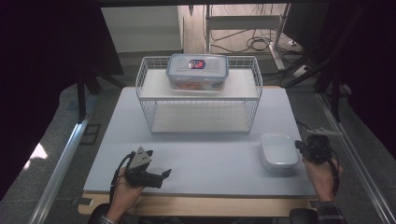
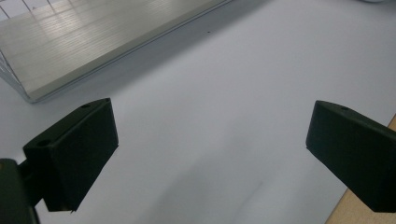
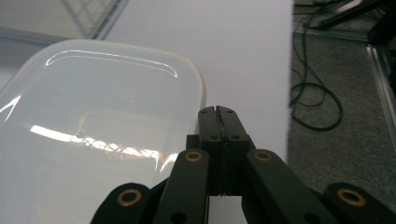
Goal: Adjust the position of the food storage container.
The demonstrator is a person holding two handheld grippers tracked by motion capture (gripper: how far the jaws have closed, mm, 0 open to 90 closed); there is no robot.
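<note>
Gleaming white rounded container (image 1: 279, 150) lies lid up.

The left gripper (image 1: 156, 176) is showing as a black body, nearer the wire rack (image 1: 198, 100) than the person's hand is, with a grey three-cornered plate riding on top and a black cable looping back from it. In the left gripper view its jaws are appearing as two chunky matte-black blocks, each bearing small round holes on its upper face. The right gripper (image 3: 218, 110) is showing black linkage arms pinned with brass-coloured ringed rivets. A dark checked sleeve cuff (image 1: 330, 211) is covering the right wrist, farthest from the rack.
</note>
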